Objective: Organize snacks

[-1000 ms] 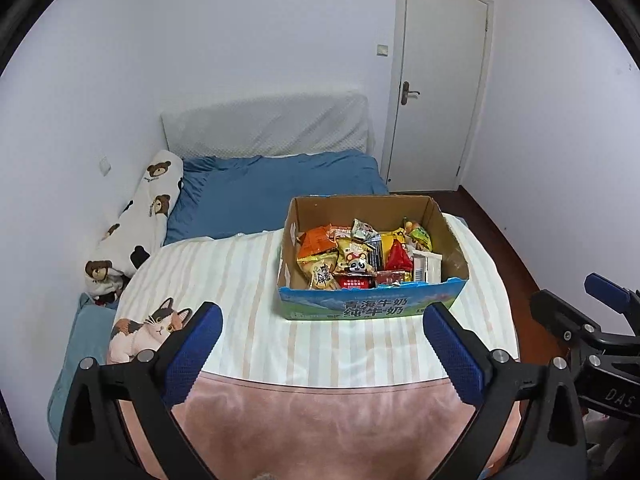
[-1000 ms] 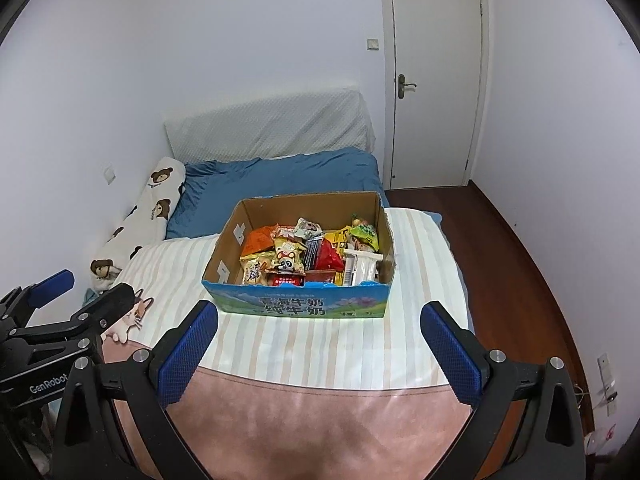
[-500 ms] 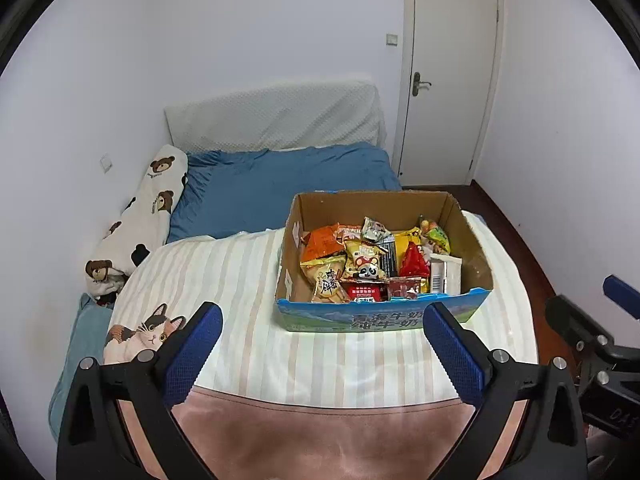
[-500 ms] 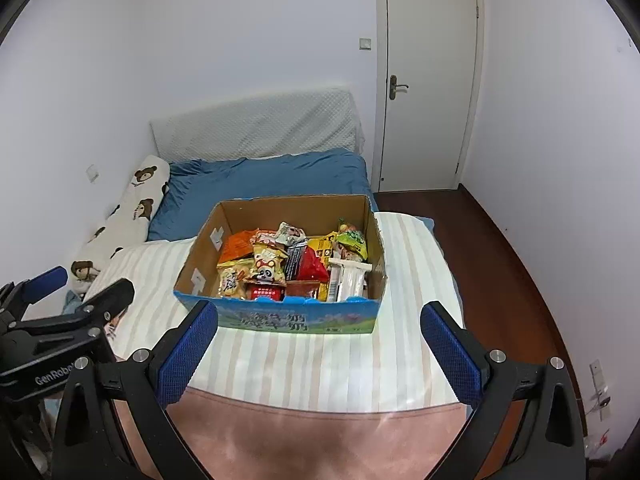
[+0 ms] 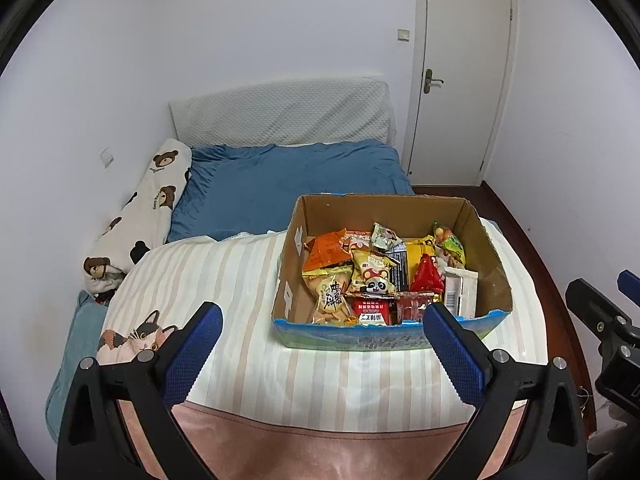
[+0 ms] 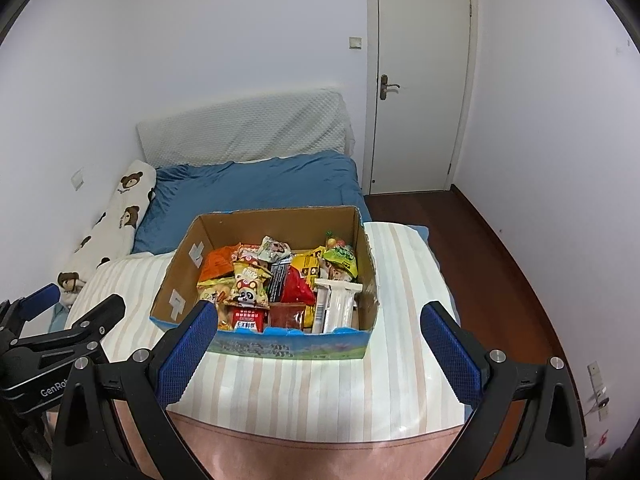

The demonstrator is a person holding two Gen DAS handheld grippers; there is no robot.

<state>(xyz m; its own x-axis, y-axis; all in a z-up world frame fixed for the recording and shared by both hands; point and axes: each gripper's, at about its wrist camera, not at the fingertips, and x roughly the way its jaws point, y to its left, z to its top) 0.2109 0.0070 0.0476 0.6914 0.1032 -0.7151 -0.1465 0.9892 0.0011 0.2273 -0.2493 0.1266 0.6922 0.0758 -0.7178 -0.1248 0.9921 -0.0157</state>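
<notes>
A cardboard box (image 5: 488,236) (image 6: 188,256) with a blue printed front stands on the striped blanket (image 5: 224,276) (image 6: 404,264) of a bed. Several snack packets fill it: an orange bag (image 5: 326,250) (image 6: 218,260), a panda packet (image 5: 374,280) (image 6: 246,294), a red packet (image 5: 427,278), a green bag (image 5: 450,240) (image 6: 340,258), a white packet (image 6: 338,302). My left gripper (image 5: 320,326) hangs open above the blanket, just short of the box's front. My right gripper (image 6: 318,326) is open too, its span framing the box front. Neither holds anything.
A blue sheet (image 5: 280,184) and a white headboard cushion (image 5: 280,114) lie behind the box. A bear-print bolster (image 5: 140,216) runs along the left wall. A cat print (image 5: 136,336) sits at the blanket's left. Closed door (image 6: 420,80) and wooden floor (image 6: 492,260) are to the right.
Both grippers have come closer to the box, which now looks larger and lower in each view. Both stay open.
</notes>
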